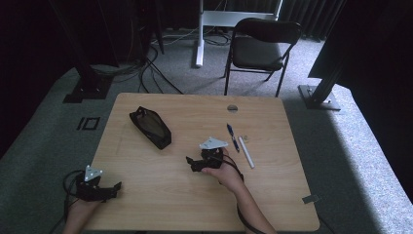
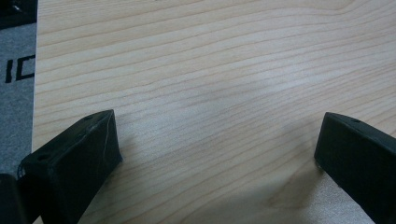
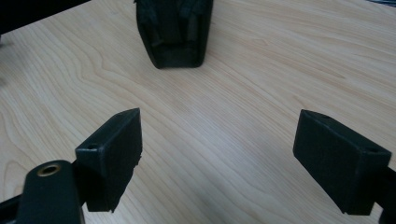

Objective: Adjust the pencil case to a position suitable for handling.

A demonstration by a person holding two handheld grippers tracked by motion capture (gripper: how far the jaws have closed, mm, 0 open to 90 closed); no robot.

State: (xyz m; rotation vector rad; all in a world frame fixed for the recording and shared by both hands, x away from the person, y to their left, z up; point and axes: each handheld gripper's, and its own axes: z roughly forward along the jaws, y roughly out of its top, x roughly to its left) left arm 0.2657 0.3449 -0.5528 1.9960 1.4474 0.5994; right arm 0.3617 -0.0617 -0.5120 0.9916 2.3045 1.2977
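A black zipped pouch (image 1: 150, 126) lies slanted on the wooden table (image 1: 146, 204), left of centre; its near end (image 3: 173, 32) shows ahead of my right gripper. A blue pen (image 1: 232, 137) and a white marker (image 1: 246, 152) lie side by side right of centre. My right gripper (image 1: 191, 163) rests mid-table, between the pouch and the pens, pointing left toward the pouch; it (image 3: 219, 140) is open with bare wood between its jaws. My left gripper (image 1: 116, 187) sits at the near left edge, pointing right; it (image 2: 217, 144) is open over bare wood.
A small pale object (image 1: 246, 139) lies beside the pens. A round grommet (image 1: 232, 108) sits near the far edge. A black folding chair (image 1: 260, 46) stands beyond the table, with cables and black stand bases (image 1: 87, 90) on the grey carpet.
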